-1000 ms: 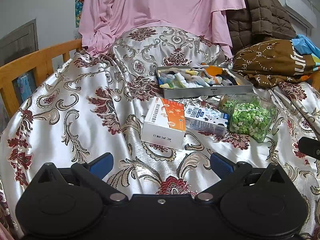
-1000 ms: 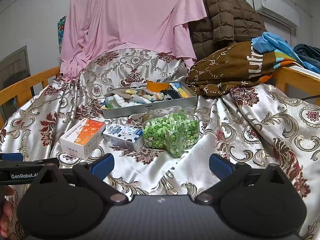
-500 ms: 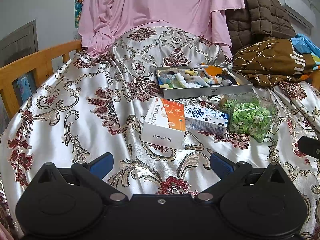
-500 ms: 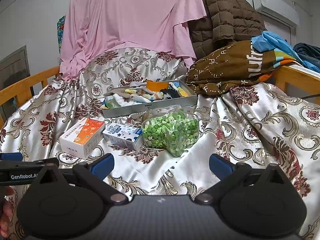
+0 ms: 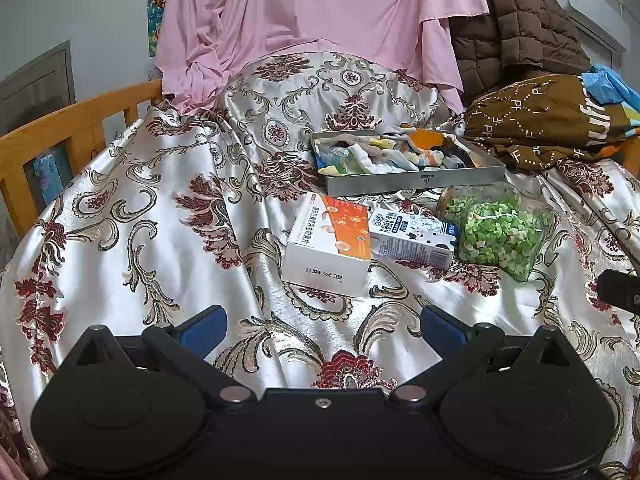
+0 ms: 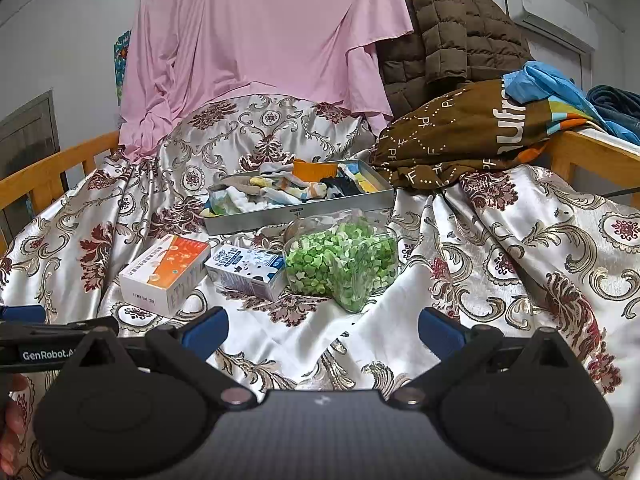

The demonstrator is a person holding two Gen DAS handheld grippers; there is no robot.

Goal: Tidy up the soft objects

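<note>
A grey metal tray (image 5: 416,185) (image 6: 300,216) lies at mid-distance on the patterned satin cloth, filled with several rolled socks and small cloths (image 5: 384,156) (image 6: 276,192). In front of it lie an orange-and-white carton (image 5: 330,244) (image 6: 164,270), a blue-and-white milk box (image 5: 412,236) (image 6: 248,268) and a clear jar of green pieces (image 5: 500,228) (image 6: 344,258). My left gripper (image 5: 322,328) hovers open over bare cloth, short of the carton. My right gripper (image 6: 322,326) is open too, just short of the jar, holding nothing.
A pink sheet (image 6: 256,48) hangs at the back, with a brown quilted jacket (image 6: 444,28) and brown printed fabric (image 6: 472,132) at right. Wooden rails (image 5: 72,120) (image 6: 592,152) border both sides. The left gripper's body (image 6: 44,350) shows at the right view's left edge.
</note>
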